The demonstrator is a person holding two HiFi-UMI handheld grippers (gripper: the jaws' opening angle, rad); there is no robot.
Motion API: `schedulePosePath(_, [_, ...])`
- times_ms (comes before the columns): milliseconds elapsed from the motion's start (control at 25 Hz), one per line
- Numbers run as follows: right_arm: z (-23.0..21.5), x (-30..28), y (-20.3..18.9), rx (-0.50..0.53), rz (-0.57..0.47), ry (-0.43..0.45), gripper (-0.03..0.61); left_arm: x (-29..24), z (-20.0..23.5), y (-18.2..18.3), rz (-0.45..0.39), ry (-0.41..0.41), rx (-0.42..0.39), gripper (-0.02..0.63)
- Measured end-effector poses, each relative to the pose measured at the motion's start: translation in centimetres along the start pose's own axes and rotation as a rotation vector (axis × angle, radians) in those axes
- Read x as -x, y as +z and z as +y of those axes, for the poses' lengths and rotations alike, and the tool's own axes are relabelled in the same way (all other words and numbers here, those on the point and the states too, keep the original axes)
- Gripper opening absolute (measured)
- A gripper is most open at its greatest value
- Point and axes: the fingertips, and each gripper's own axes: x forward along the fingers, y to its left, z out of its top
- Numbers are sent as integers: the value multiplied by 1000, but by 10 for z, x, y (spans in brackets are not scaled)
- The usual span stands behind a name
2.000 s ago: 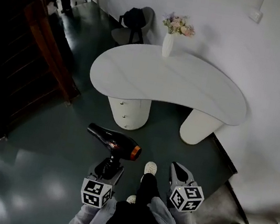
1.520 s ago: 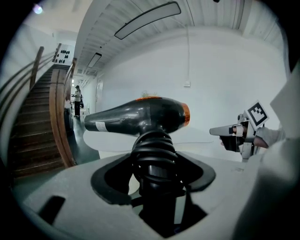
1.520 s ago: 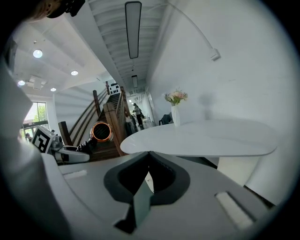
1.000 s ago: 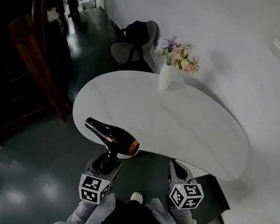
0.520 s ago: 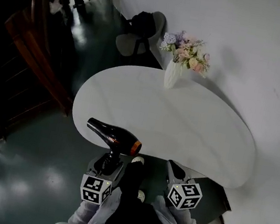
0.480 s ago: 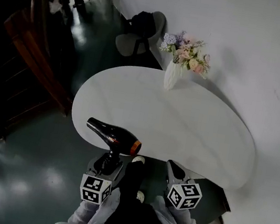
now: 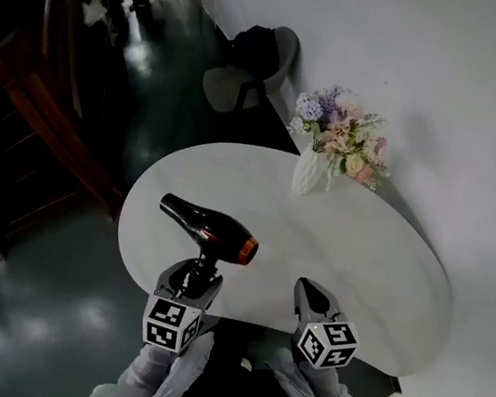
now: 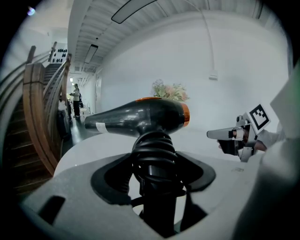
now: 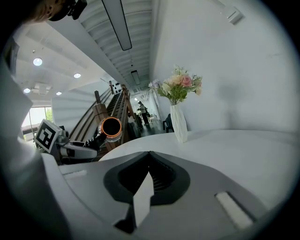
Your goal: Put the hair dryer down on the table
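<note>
Dryer (image 7: pixel 219 237) hung seemingly over table's (image 7: pixel 360 259) near edge, barrel (image 7: pixel 187 214) level, pointing left; left gripper (image 7: pixel 195 278) clamped its handle (image 7: pixel 204 266), right gripper (image 7: pixel 307 295) shut.

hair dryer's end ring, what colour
Orange ring on the black hair dryer; clearest in the head view.

**Your left gripper (image 8: pixel 154 174) grips the hair dryer (image 8: pixel 140 118) by its handle, with the white table (image 8: pixel 89 152) spread out behind it.**

The handle stands upright between your jaws, and the black cord (image 8: pixel 152 149) is coiled around it. The glossy black barrel lies level, with its nozzle pointing left toward the wooden staircase (image 8: pixel 40 112) and its orange ring (image 8: pixel 186 115) at the right end. Flowers (image 8: pixel 169 90) peek over the barrel against the white wall (image 8: pixel 243 61). At the right edge you see your other gripper (image 8: pixel 212 135) with its marker cube (image 8: pixel 258 117), apart from the dryer. A person (image 8: pixel 75 99) stands far down the corridor.
</note>
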Motion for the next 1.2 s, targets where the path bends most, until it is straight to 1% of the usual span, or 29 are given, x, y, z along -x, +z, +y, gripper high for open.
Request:
schedulePosePath(120, [-9,-25,17,-2,7,-4,12,-26,18,28,12,-4,-31,291])
schedulePosePath(280, [-20,-58,35,-6,25,-14,12,-61,40,59,22,-20,-41,291])
schedulePosePath(480, [-29,-84,44,-21,47,-26,12,-99,59,77,39,-40,-30,291])
schedulePosePath(640, [-41,-101,46,-37,73,-39,12,-133,70,78,70,-49,-19,292])
schedulePosePath(840, [-67,-134,43,-53,110,-53,12,-189,83,73,90,-77,13,291])
schedulePosePath(1200, [-82,-169,34,-52,161,-83,12,-243,96,46,173,-96,12,291])
